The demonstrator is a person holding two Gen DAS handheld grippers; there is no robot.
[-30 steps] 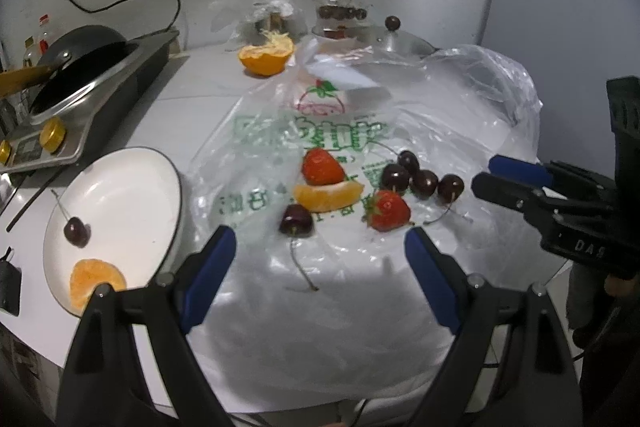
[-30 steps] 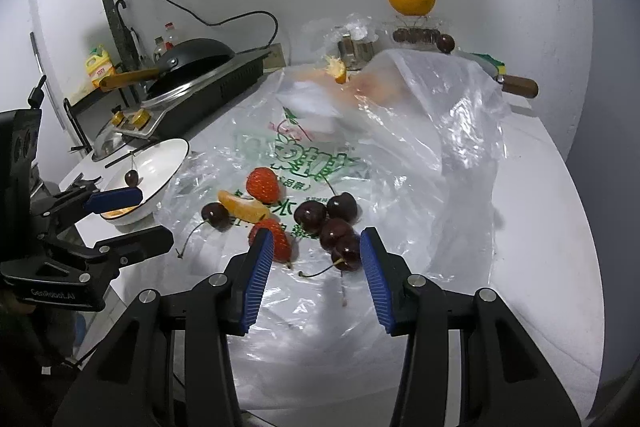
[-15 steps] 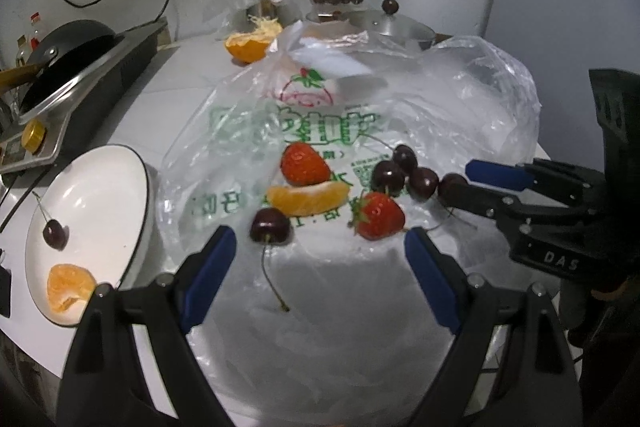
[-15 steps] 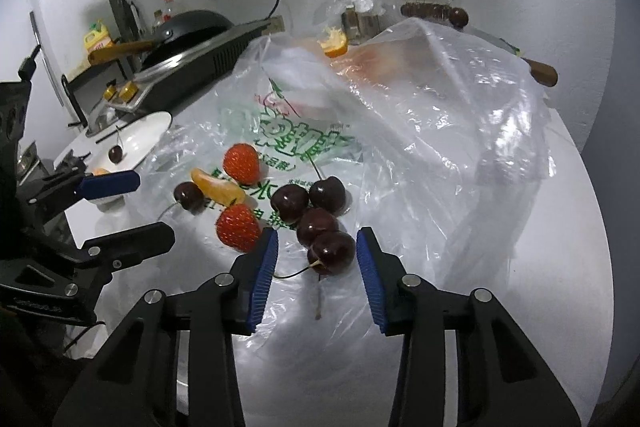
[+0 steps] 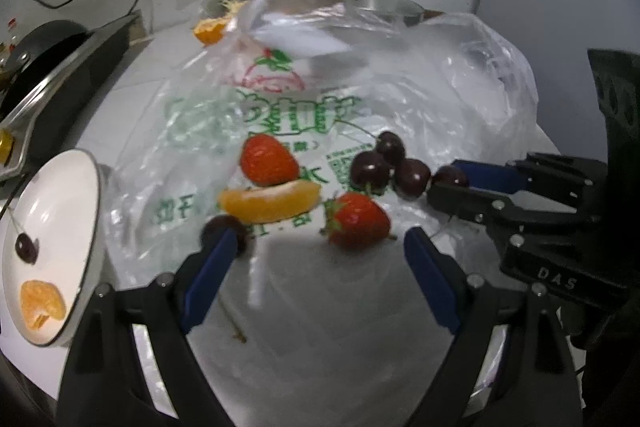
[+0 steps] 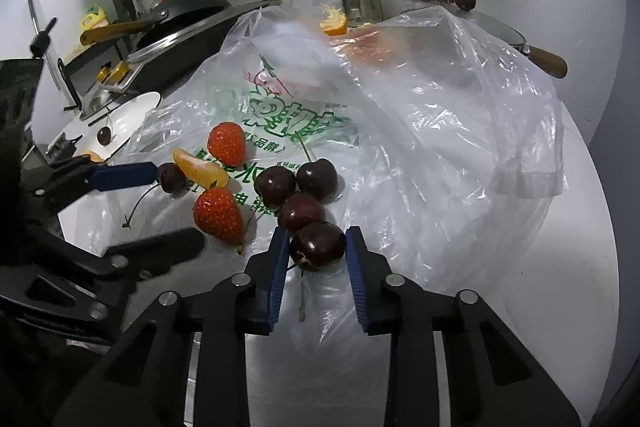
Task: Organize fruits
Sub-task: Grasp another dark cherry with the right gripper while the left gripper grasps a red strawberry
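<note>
In the left wrist view, the left gripper (image 5: 316, 261) is hanging spread wide over the plastic bag (image 5: 460, 99), with a strawberry (image 5: 357, 220) between its fingers and a lone cherry (image 5: 224, 233) by its left finger. The white plate (image 5: 86, 227) is sitting left of the bag. In the right wrist view, the right gripper (image 6: 318, 247) is pinching the nearest cherry (image 6: 319, 245) of the bunch on the bag (image 6: 440, 131). I think picking is happening; next it needs lifting to the plate (image 6: 138, 105).
</note>
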